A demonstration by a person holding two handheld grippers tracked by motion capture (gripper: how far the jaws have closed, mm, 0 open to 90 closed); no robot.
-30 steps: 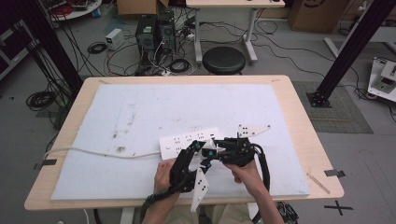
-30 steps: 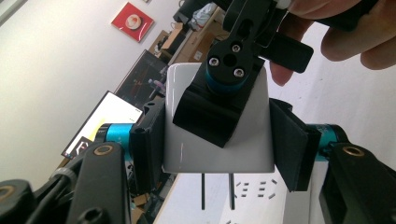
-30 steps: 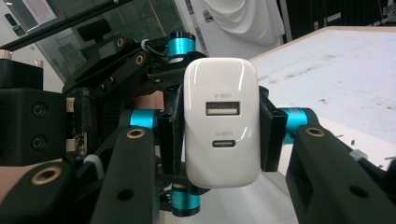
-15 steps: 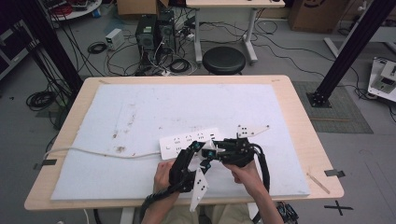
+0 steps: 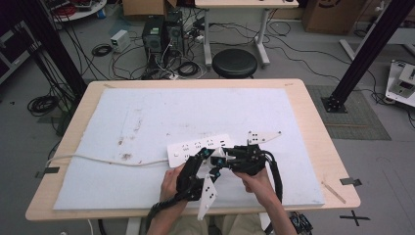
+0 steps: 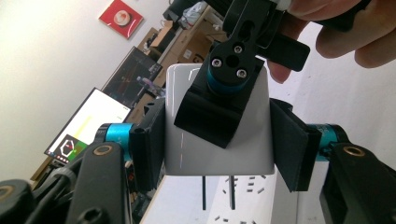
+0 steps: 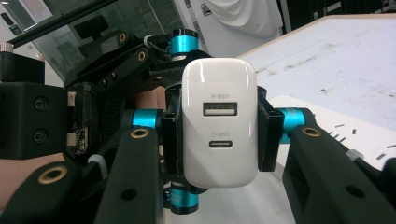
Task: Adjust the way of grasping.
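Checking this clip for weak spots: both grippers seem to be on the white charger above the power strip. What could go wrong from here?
1. The left gripper and right gripper both clamp the glossy white charger; if either lets go unevenly, it may twist or slip.
2. Its two prongs hang in the air near the power strip; a tilted approach could miss the slots.

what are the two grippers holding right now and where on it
Both hold one white USB charger. The right hand-held gripper clamps its two side faces; the left hand-held gripper clamps the other pair of sides.
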